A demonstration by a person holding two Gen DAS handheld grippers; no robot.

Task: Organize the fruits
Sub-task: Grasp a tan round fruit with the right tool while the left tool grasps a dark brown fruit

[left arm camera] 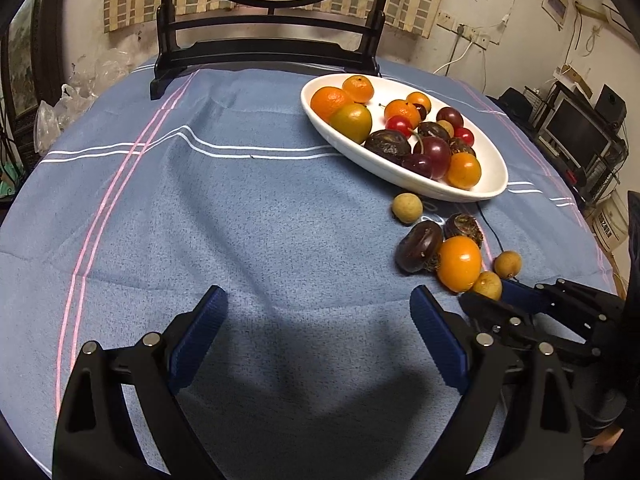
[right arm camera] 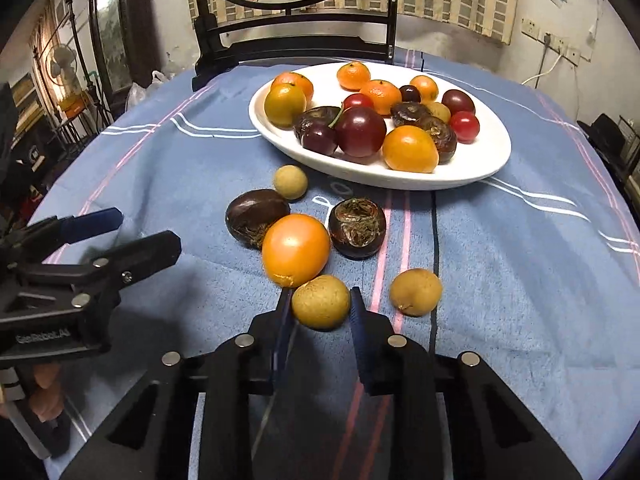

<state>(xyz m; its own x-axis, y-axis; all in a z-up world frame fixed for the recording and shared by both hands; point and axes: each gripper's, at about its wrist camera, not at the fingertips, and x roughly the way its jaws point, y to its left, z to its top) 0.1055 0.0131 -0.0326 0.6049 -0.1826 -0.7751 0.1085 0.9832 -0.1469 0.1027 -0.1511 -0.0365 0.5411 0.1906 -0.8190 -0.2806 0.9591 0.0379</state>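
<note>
A white oval plate (right arm camera: 476, 160) holds several oranges, cherries and dark fruits; it also shows in the left wrist view (left arm camera: 492, 176). Loose on the blue cloth lie an orange fruit (right arm camera: 296, 250), two dark brown fruits (right arm camera: 256, 216) (right arm camera: 357, 228) and three tan longans. My right gripper (right arm camera: 320, 304) is shut on the nearest longan (right arm camera: 320, 302), which rests on the cloth against the orange fruit. Another longan (right arm camera: 416, 291) lies just right, the third (right arm camera: 290, 182) nearer the plate. My left gripper (left arm camera: 318, 312) is open and empty over bare cloth, left of the loose fruits.
A dark wooden stand (left arm camera: 264, 52) with a round panel stands at the table's far edge. Plastic bags (left arm camera: 72, 100) lie at the far left edge. A thin black cable (left arm camera: 490, 228) runs by the loose fruits. Shelves and electronics (left arm camera: 576, 132) stand off to the right.
</note>
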